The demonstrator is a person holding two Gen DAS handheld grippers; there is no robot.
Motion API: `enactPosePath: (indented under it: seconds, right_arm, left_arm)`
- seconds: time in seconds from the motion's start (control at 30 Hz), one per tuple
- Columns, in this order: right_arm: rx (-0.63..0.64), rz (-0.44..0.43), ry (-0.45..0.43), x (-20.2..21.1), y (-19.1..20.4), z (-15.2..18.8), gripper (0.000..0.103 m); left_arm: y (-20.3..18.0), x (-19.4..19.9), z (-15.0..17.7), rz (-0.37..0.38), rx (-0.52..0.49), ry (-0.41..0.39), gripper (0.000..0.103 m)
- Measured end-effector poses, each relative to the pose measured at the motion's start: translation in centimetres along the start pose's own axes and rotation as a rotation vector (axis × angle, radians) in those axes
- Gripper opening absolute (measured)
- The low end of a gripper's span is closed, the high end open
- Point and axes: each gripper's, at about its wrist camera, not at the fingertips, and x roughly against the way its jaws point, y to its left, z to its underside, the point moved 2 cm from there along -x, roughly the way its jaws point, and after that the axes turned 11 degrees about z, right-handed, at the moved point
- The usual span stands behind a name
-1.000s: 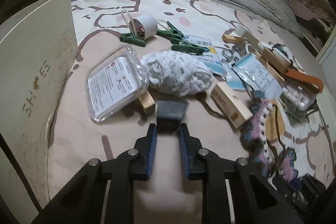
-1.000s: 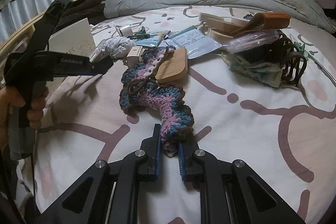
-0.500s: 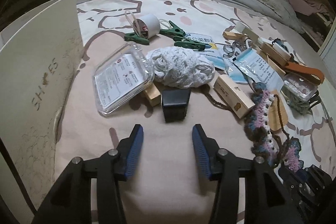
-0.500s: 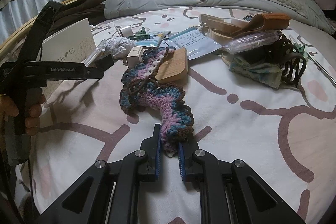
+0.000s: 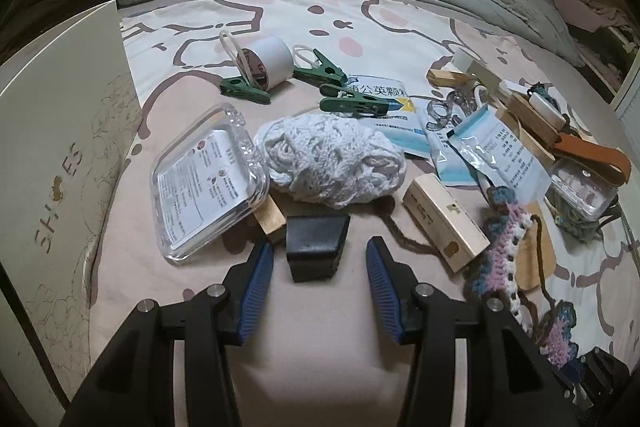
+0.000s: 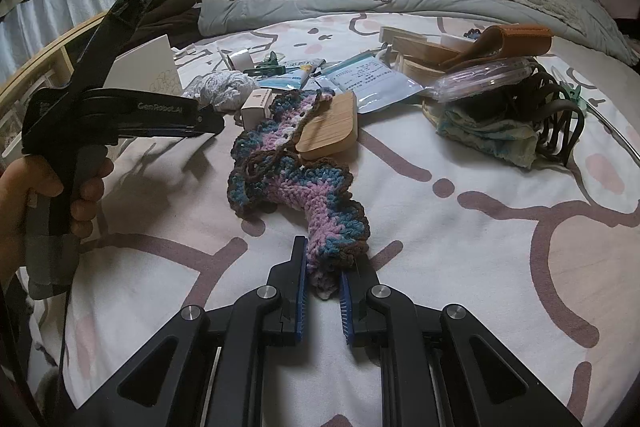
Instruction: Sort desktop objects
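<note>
left tool [image 5: 320, 263]: jaws stand part open and have just been closing a little; the black block [image 5: 317, 243] lies between the tips on the bed, with a gap to each pad, so nothing is held.
right tool [image 6: 323, 281]: clamped tight on the near end of the crochet piece [image 6: 294, 183], pinning it against the bed.
step in hand: as I judge it, a grasp of the black block by the left tool.
how to do it well: centre the block between the pads, push a little further forward so the pads bear on its flat side faces and not on the near corners, then close squarely. Keep the left pad clear of the wood block [image 5: 271, 219], which touches the black block's far-left corner.
black block, heading: its narrow end faces the tool and it widens away from it; the long axis runs roughly along the tool's line, tilted slightly to the left.
crochet piece, heading: long axis runs from the right tool's tips away and to the left, ending against the wood tag [image 6: 330, 129].
beyond the left tool: clear case [image 5: 208, 183] ahead-left, its edge over the wood block; white knit [image 5: 332, 163] straight ahead just past the black block; wood box [image 5: 444, 223] ahead-right.
further out: green clips [image 5: 352, 105] and tape roll [image 5: 266, 61], well ahead.
left edge: shoe box [image 5: 60, 131], probably the bin for sorted items.
</note>
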Motion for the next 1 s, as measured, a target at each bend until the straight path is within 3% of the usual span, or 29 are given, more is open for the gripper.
enactPosePath:
  seconds: [0.1, 0.33, 0.67, 1.0]
  right_arm:
    - [0.001, 0.001, -0.001, 0.0, 0.0, 0.0, 0.015]
    - [0.0, -0.001, -0.001, 0.0, 0.0, 0.0, 0.015]
    - [-0.022, -0.025, 0.003, -0.1, -0.3, 0.0, 0.015]
    - [0.044, 0.051, 0.003, 0.2, 0.6, -0.4, 0.014]
  left_arm:
    - [0.0, 0.1, 0.1, 0.001, -0.002, -0.005, 0.028]
    - [-0.7, 1.1, 1.5, 0.029, -0.03, 0.005, 0.028]
    - [-1.8, 4.0, 6.0, 0.046, -0.063, 0.02, 0.028]
    - [-4.2, 6.2, 10.3, 0.04, -0.124, 0.018, 0.028]
